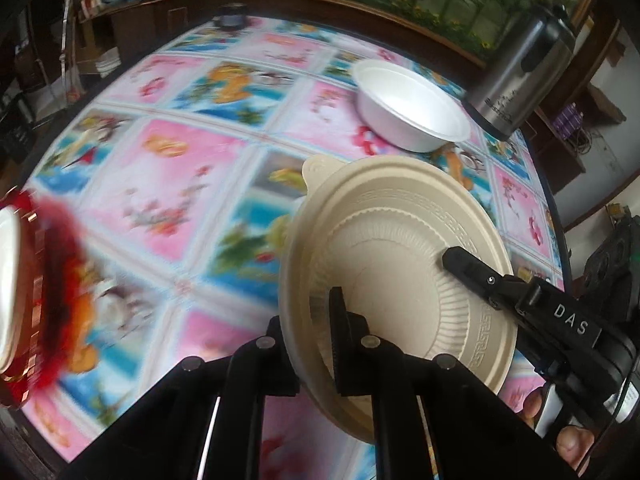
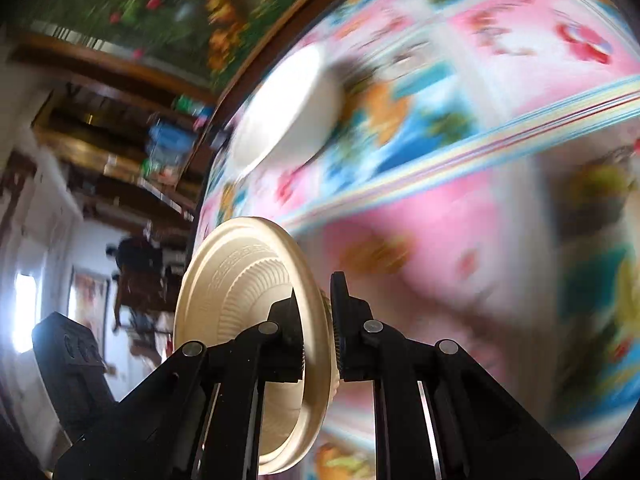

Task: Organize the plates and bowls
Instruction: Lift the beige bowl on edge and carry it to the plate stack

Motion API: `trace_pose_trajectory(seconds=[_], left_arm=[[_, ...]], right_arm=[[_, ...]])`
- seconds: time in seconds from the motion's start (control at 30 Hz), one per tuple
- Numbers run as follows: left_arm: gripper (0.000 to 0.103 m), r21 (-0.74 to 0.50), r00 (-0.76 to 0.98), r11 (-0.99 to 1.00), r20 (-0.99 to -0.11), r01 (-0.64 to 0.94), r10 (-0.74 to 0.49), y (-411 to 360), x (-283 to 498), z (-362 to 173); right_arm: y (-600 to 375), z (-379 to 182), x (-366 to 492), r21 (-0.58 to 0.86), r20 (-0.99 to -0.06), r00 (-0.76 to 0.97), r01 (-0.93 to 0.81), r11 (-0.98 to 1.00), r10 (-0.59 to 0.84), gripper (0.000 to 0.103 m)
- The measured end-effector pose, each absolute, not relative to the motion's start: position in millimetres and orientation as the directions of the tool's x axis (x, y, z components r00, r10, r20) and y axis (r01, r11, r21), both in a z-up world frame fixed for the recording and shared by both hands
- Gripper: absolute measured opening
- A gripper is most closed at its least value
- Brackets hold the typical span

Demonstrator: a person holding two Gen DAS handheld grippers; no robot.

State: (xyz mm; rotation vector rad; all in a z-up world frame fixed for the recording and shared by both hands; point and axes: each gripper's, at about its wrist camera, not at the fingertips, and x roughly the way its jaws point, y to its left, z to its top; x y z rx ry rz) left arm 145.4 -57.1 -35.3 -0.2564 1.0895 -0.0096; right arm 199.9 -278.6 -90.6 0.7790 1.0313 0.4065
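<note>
We saw left gripper (image 1: 310,320) fingers (image 1: 338,322) closed on beige plate (image 1: 400,264) rim, right gripper (image 2: 316,320) fingers (image 2: 346,320) pinching opposite rim; plate tilted above floral desk (image 1: 180,184). White bowl (image 1: 412,106) stood beyond, near steel kettle (image 1: 520,64).

Cream fret-patterned plate (image 1: 400,264), white bowl (image 1: 412,106), floral tablecloth (image 1: 180,184).

Daylit, fairly bright. Right wrist view: heavy motion smear across tablecloth (image 2: 460,200) and white bowl (image 2: 288,112); window glare at left edge. Left wrist view: sharper, cloth moderately blurred, bowl interior overexposed. Fisheye bending, dark corners in both.
</note>
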Motion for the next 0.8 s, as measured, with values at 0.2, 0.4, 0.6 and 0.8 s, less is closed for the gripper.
trace_pose_trajectory(seconds=[0.2, 0.4, 0.6, 0.8], left_arm=[[0.01, -0.171, 0.526, 0.971, -0.849, -0.167, -0.059, 23, 83, -3], [0.013, -0.128, 0.583, 0.965, -0.812, -0.23, 0.031, 95, 45, 26], [0.014, -0.153, 0.57, 0.947, -0.821, -0.283, 0.038, 155, 43, 26], [0.014, -0.171, 0.588, 0.928, -0.807, -0.33, 0.06, 185, 47, 16]], right_arm=[[-190, -61, 152, 0.735, -0.572, 0.458, -0.082, 0.673, 0.681, 0.011], [-96, -24, 136, 0.725, -0.55, 0.399, -0.209, 0.656, 0.734, 0.011], [-16, -6, 130, 0.671, -0.569, 0.389, -0.29, 0.682, 0.725, 0.01], [26, -8, 131, 0.645, -0.581, 0.39, -0.313, 0.697, 0.714, 0.01]])
